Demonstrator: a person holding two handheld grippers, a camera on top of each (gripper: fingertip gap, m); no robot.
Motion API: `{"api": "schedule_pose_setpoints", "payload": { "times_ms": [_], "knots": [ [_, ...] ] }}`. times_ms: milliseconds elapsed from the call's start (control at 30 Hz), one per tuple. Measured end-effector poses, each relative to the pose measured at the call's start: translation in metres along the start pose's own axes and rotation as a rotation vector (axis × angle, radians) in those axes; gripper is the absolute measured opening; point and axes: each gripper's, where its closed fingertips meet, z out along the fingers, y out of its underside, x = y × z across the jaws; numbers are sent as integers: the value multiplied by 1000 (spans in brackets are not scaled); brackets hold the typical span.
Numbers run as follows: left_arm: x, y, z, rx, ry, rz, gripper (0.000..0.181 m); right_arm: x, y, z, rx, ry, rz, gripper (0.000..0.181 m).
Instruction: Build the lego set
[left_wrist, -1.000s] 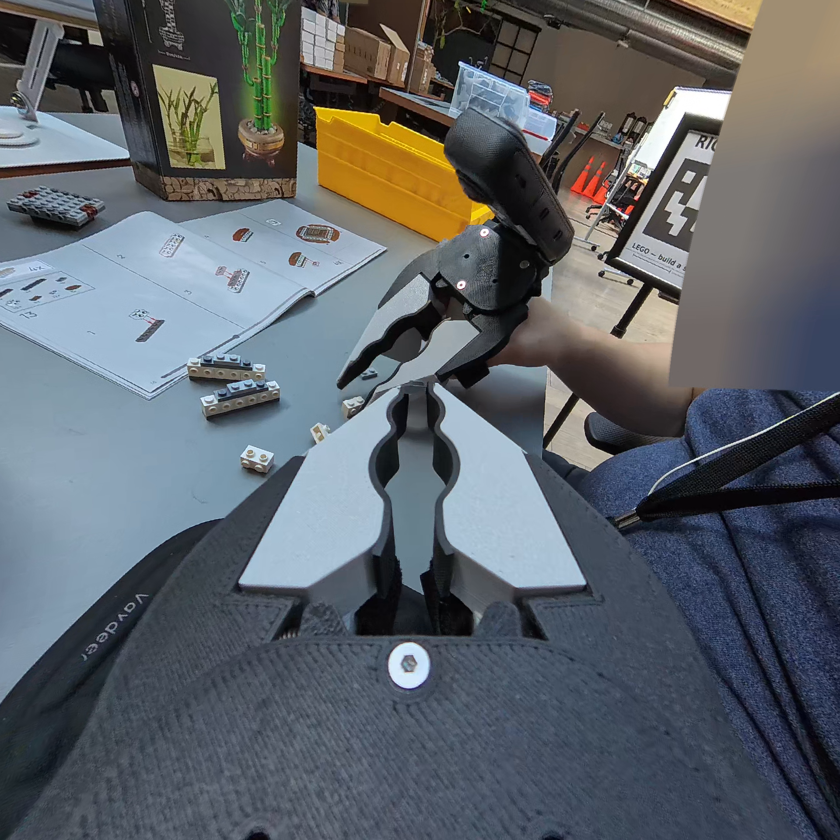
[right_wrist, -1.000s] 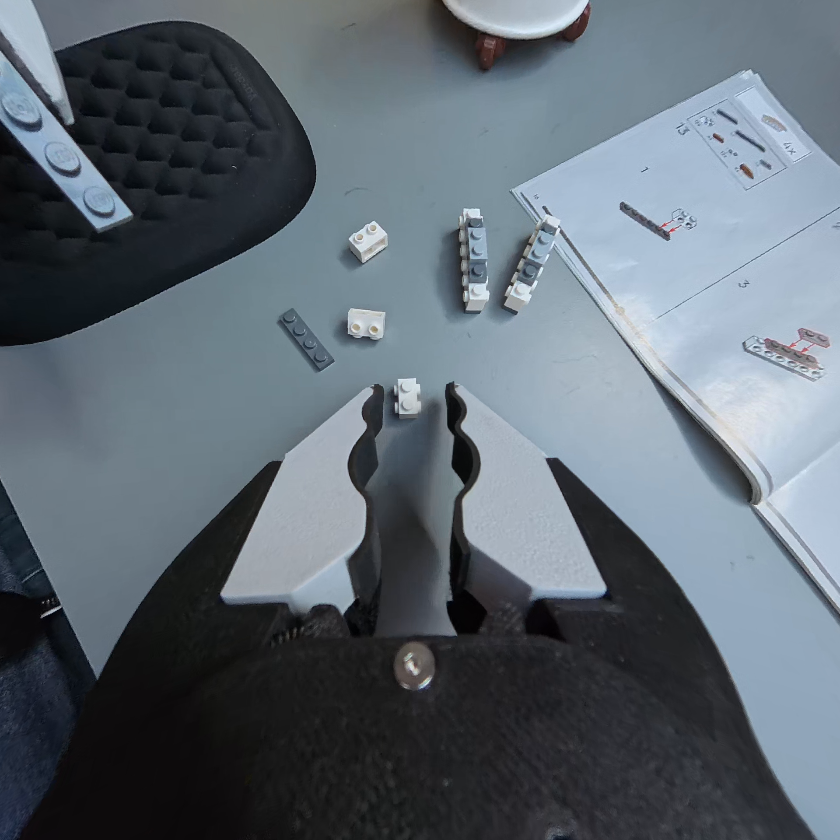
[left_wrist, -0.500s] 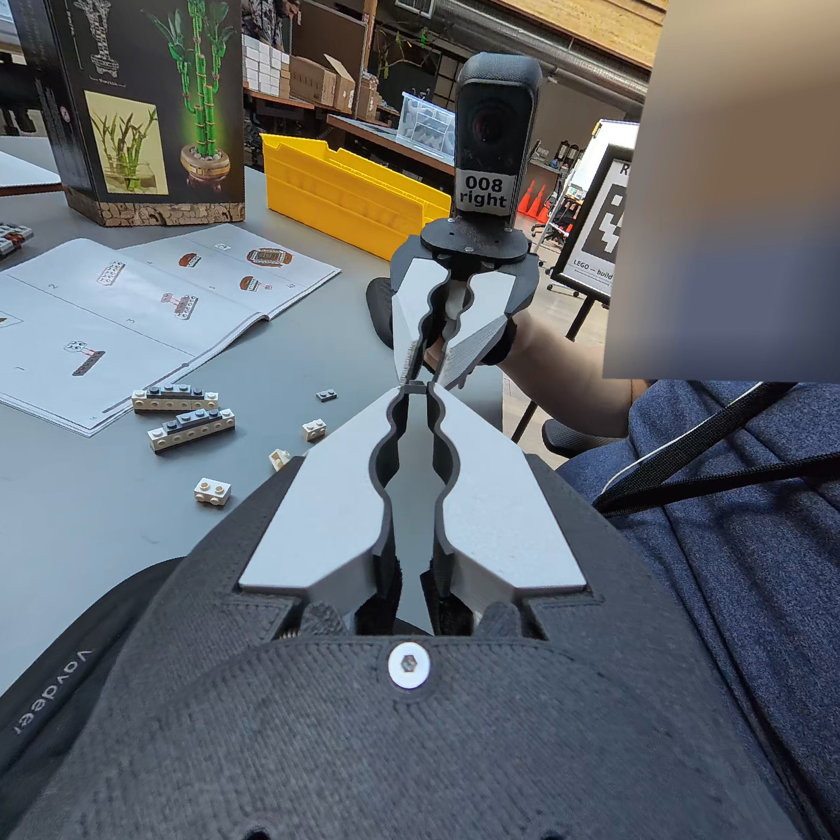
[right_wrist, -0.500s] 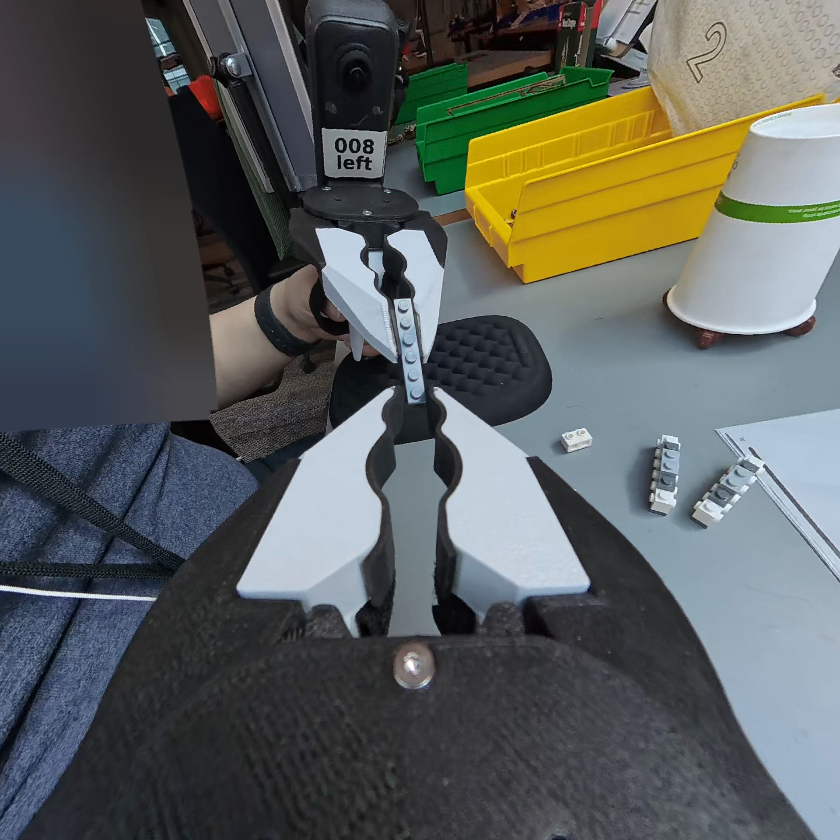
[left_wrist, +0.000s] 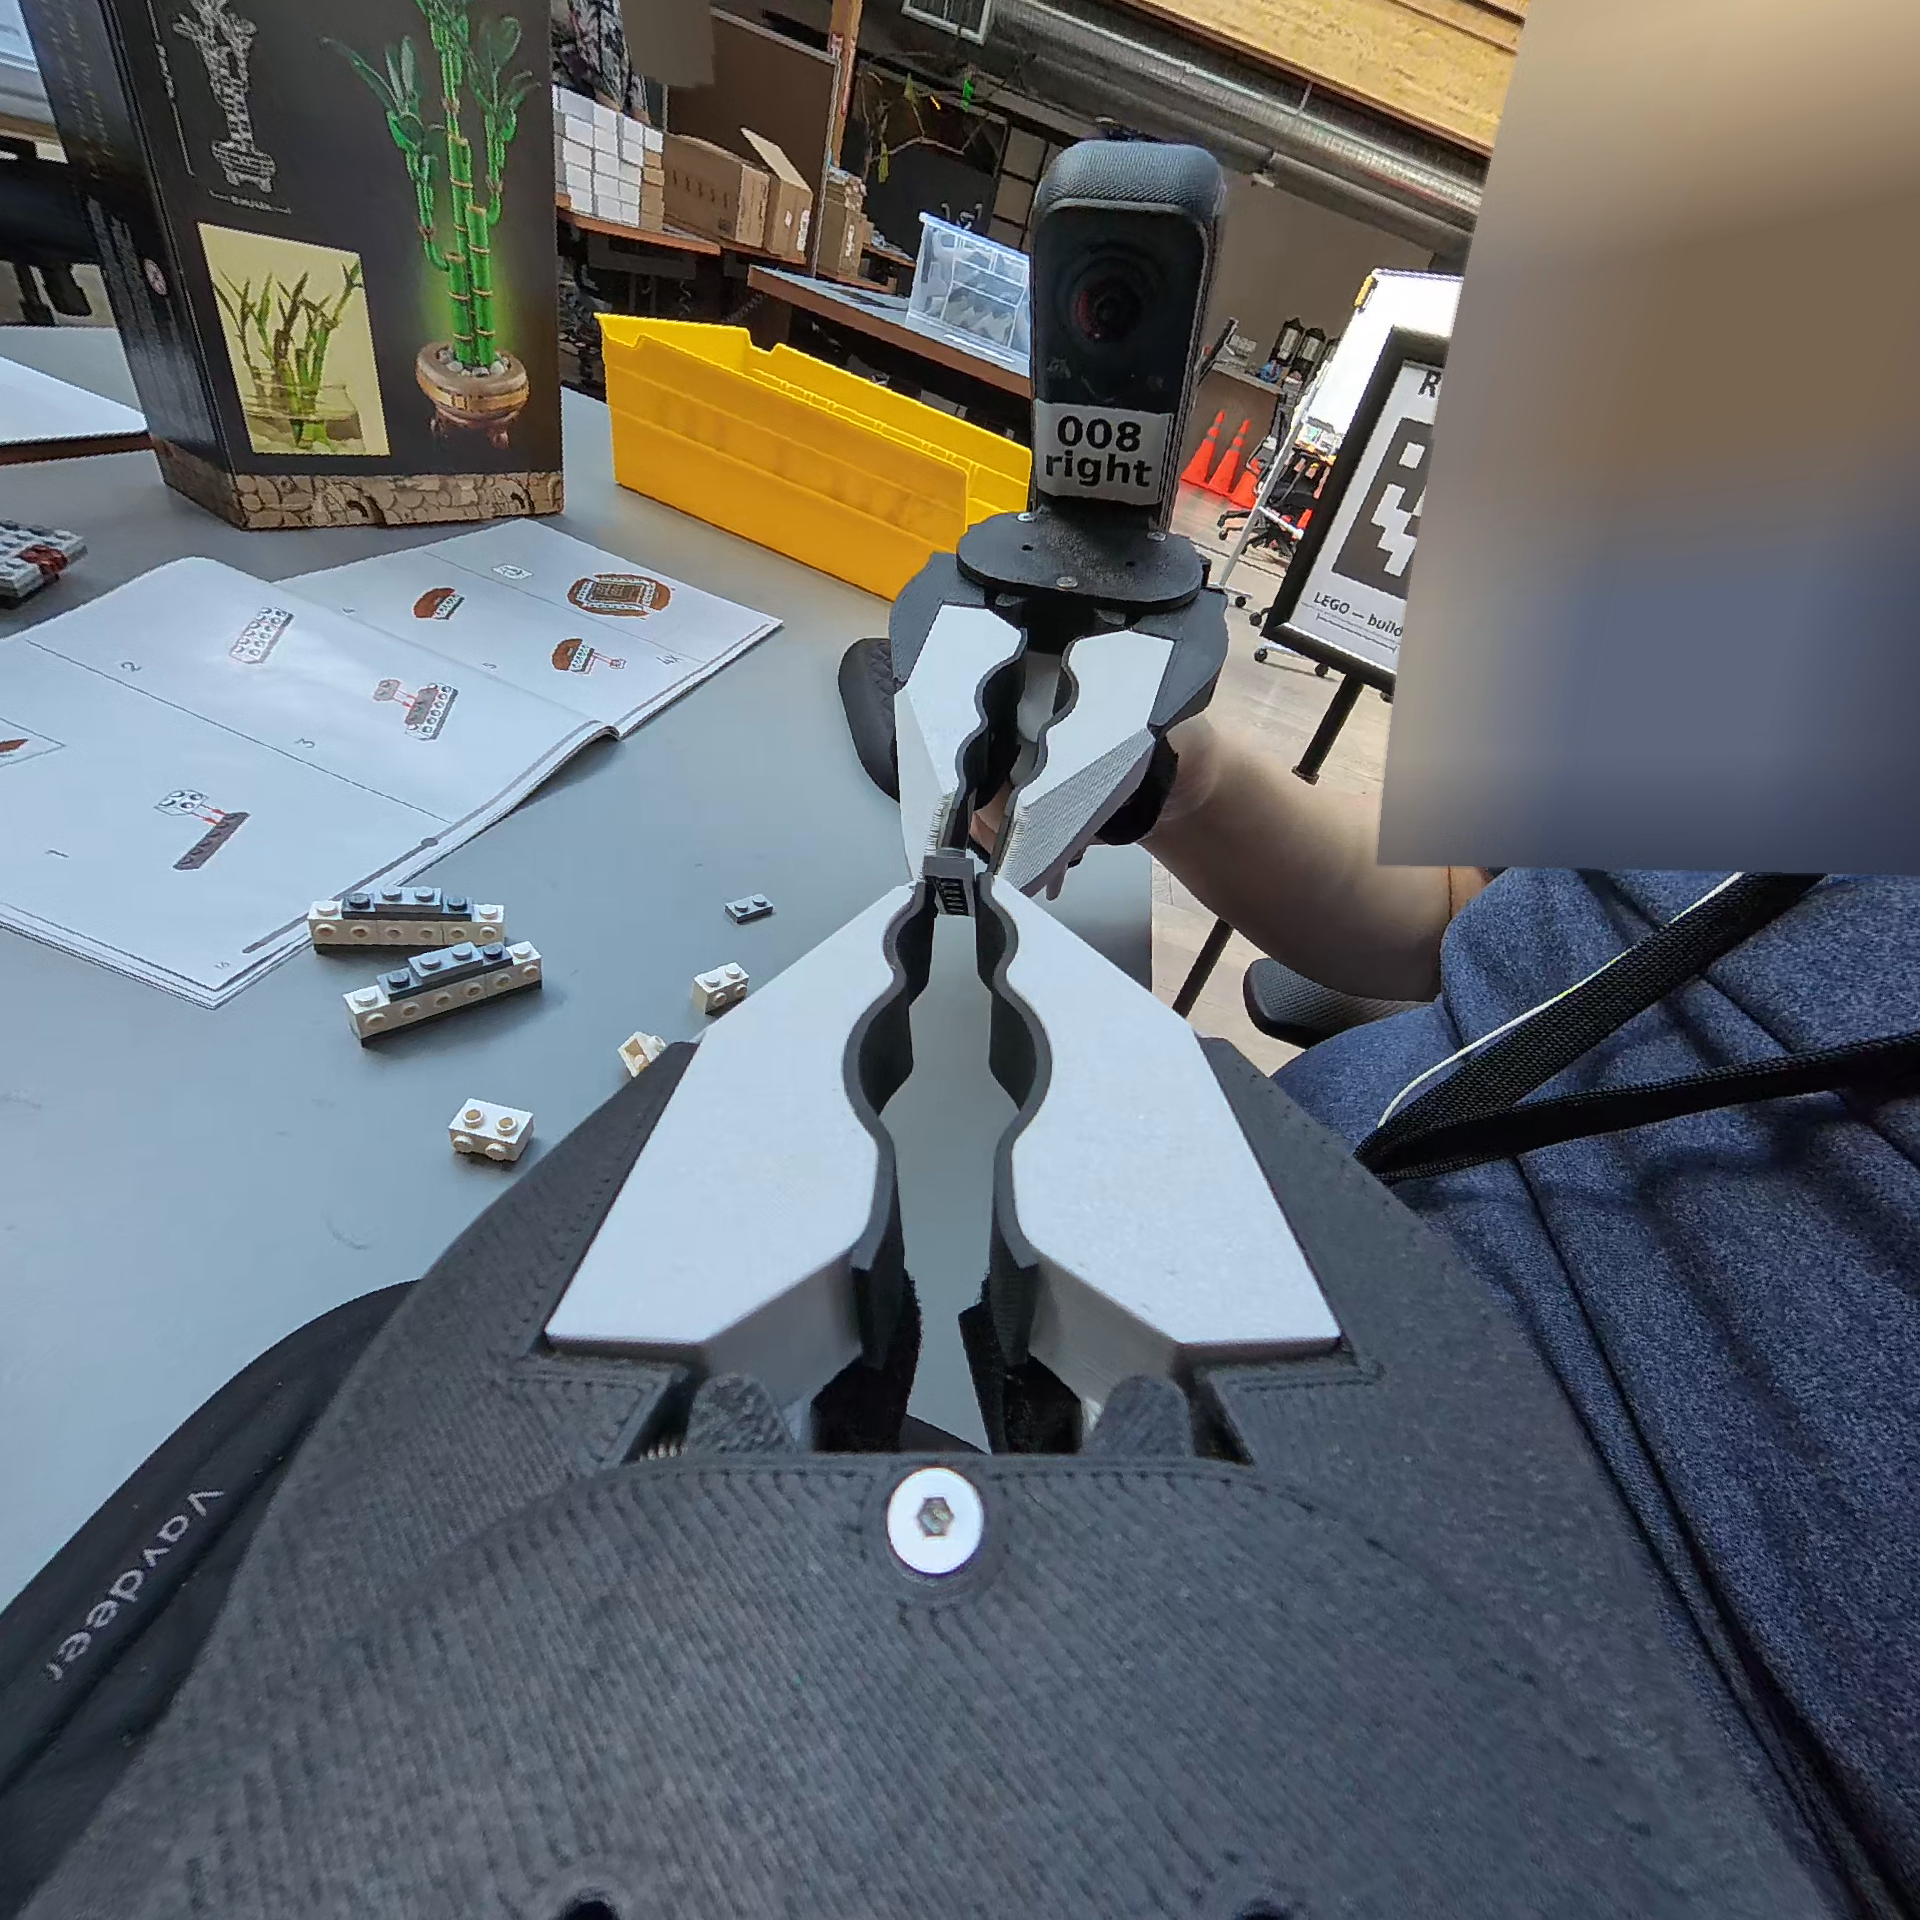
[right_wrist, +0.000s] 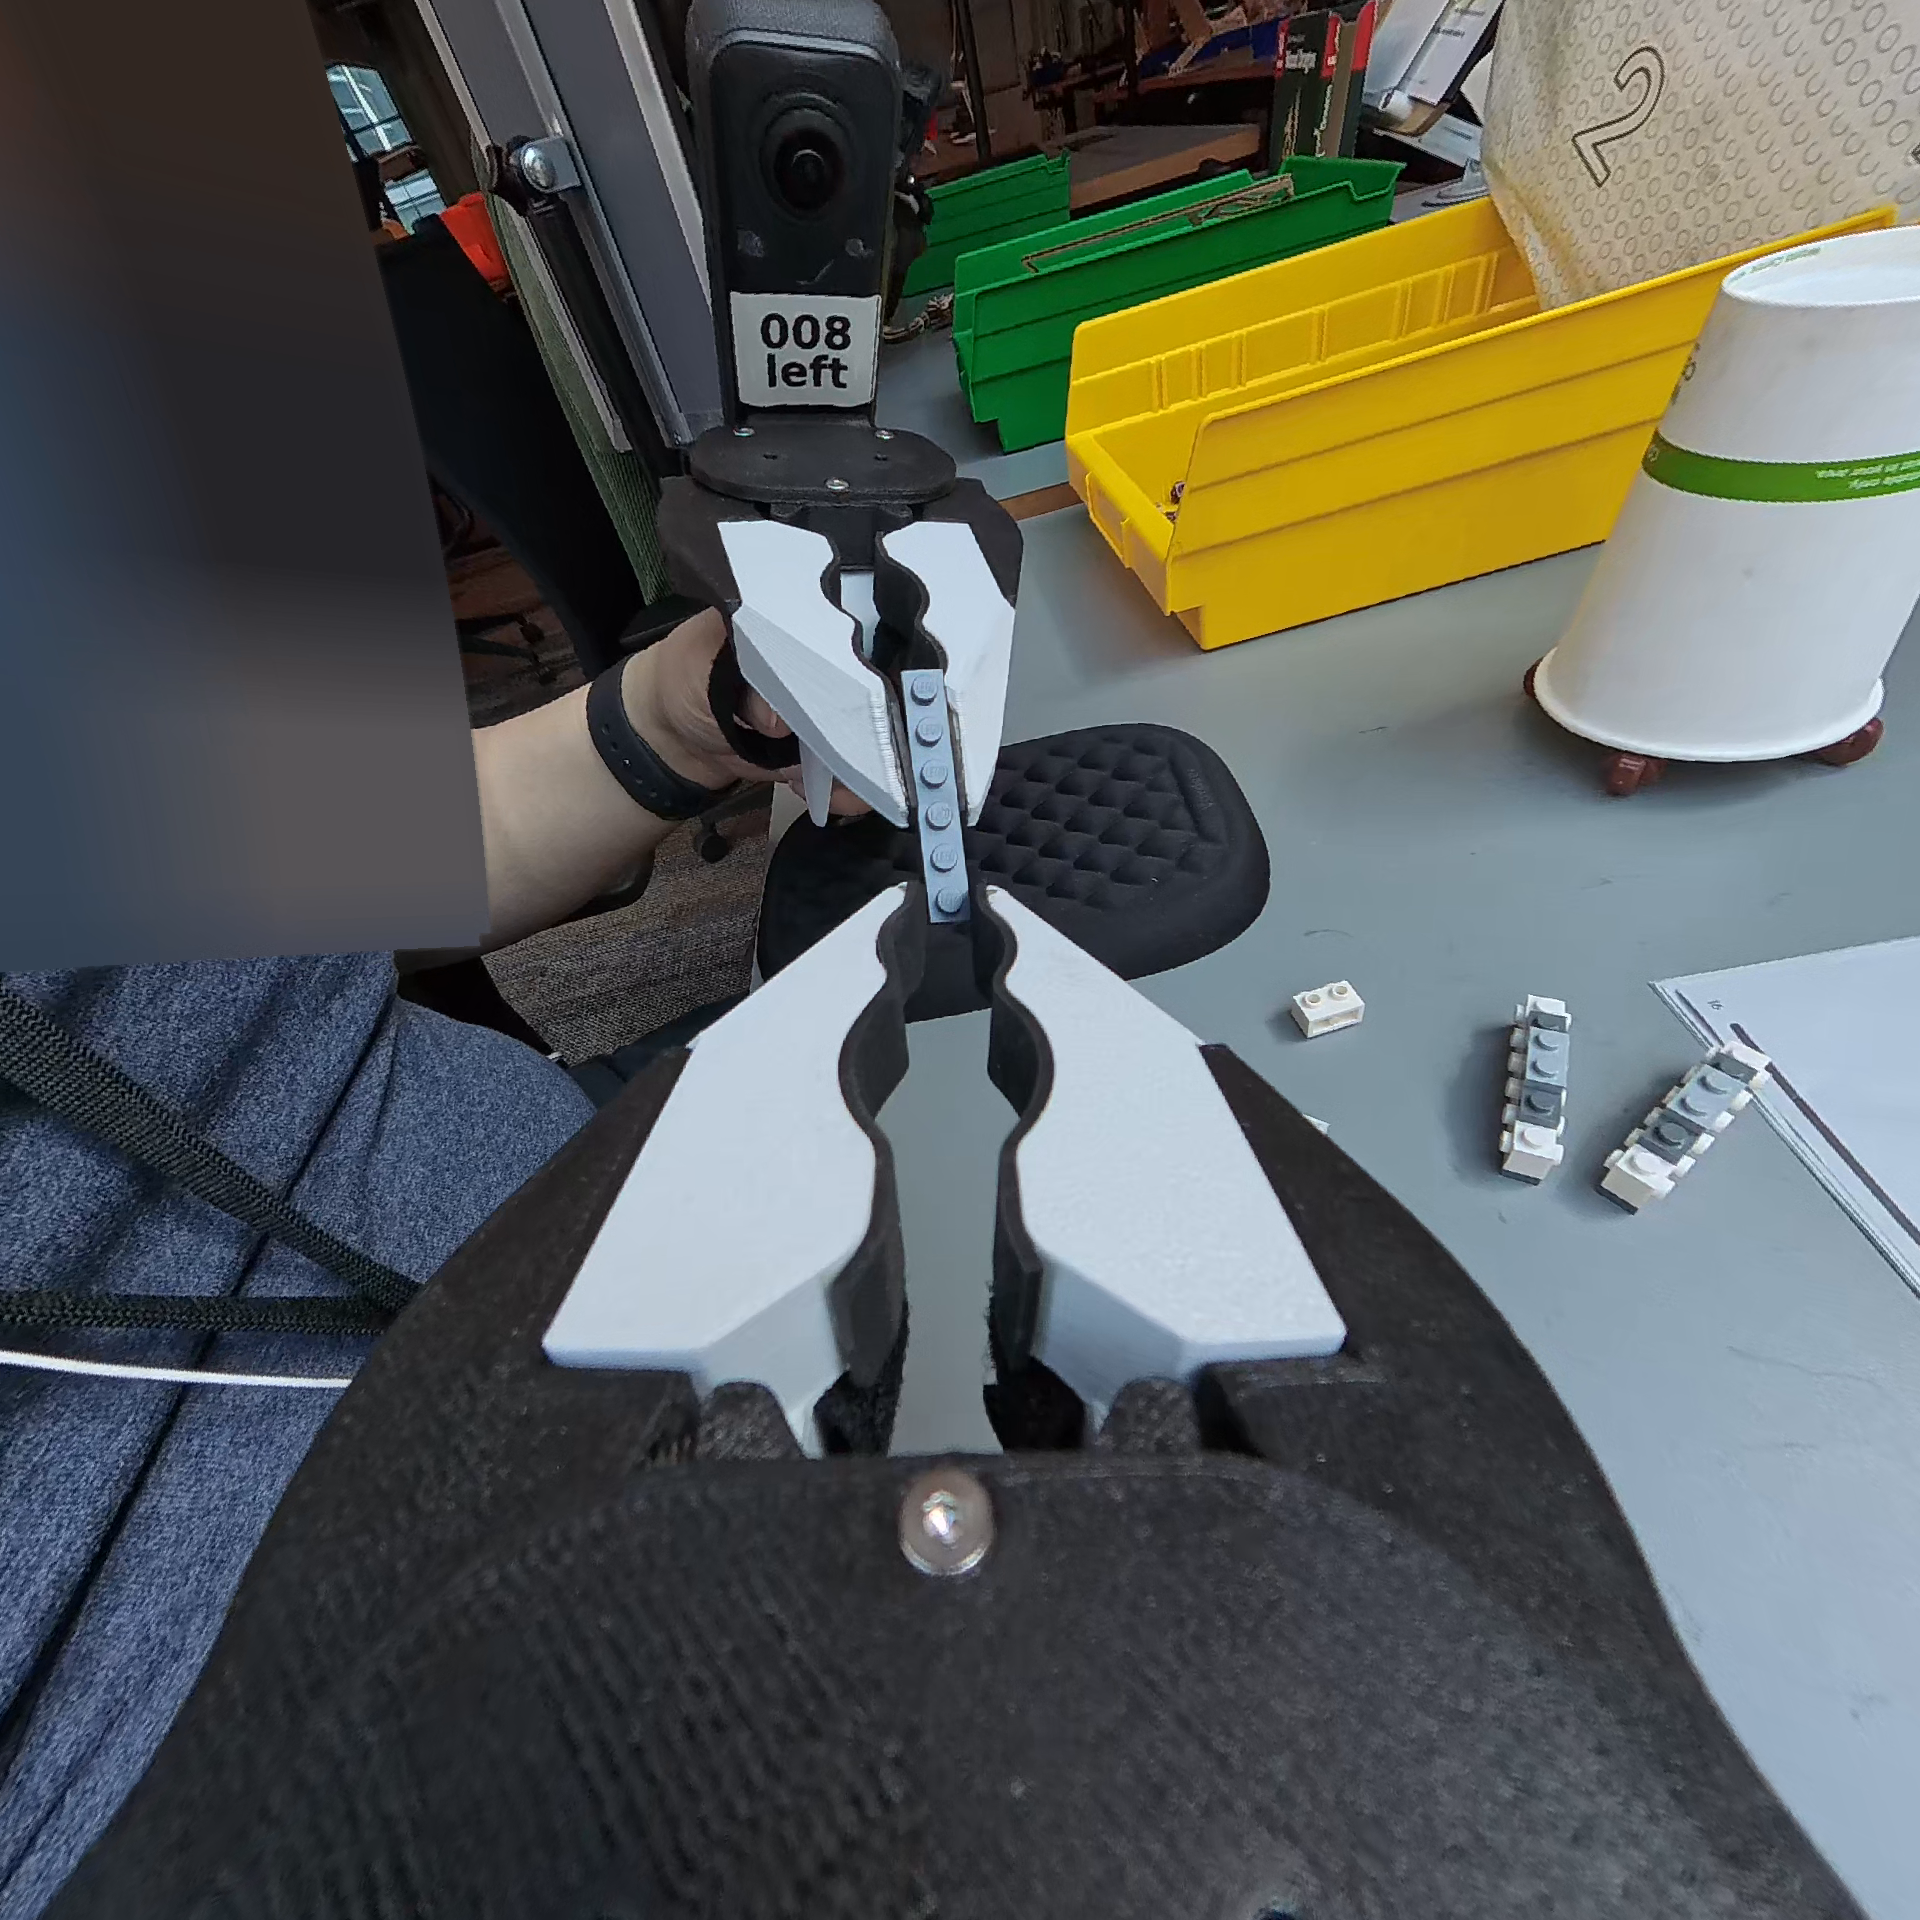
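The long grey plate (right_wrist: 938, 800) is up in the air between your two tools, studs facing the right wrist camera, above the table's (right_wrist: 1455, 831) near edge. Your left tool (right_wrist: 930, 800) is clenched on the plate's upper part; the lower end reaches down to your right tool (right_wrist: 943, 914), whose tips sit close on either side of it — whether they actually pinch it, you cannot tell from either view. In the left wrist view the plate (left_wrist: 951, 891) shows end-on at your left tool's tips, with the right tool (left_wrist: 977, 831) just beyond it.

Behind the plate lies a black padded wrist rest (right_wrist: 1101, 831). To the right of the plate, on the table, sit a small white brick (right_wrist: 1328, 1010), two short grey-and-white assemblies (right_wrist: 1536, 1101) (right_wrist: 1678, 1127) side by side, and beyond them the open instruction booklet (right_wrist: 1849, 1081). Farther back — an upturned paper cup (right_wrist: 1745, 540), a yellow bin (right_wrist: 1351, 436) and green bins (right_wrist: 1122, 260).
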Motion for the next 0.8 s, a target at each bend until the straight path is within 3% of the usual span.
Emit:
{"api": "schedule_pose_setpoints", "payload": {
  "times_ms": [133, 200, 267, 333, 467, 800],
  "knots": [
    [-1, 0, -1, -2, -12, 4, 6, 14, -4, -13, 6, 65, -25, 22],
    [-4, 1, -3, -16, -32, 17, 6, 51, 1, -31, -33, 244, -26, 15],
    [-7, 3, -4, -31, -56, 28, 6, 79, 24, -40, -160, 376, 12, 8],
    [-10, 5, -4, -44, -75, 31, 6, 82, 48, -33, -276, 388, 53, 17],
    [-11, 7, -4, -50, -80, 25, 6, 87, 80, -27, -440, 470, -48, 18],
    [-12, 8, -5, -54, -79, 20, 6, 91, 84, -26, -437, 481, -36, 15]
  ]
}}
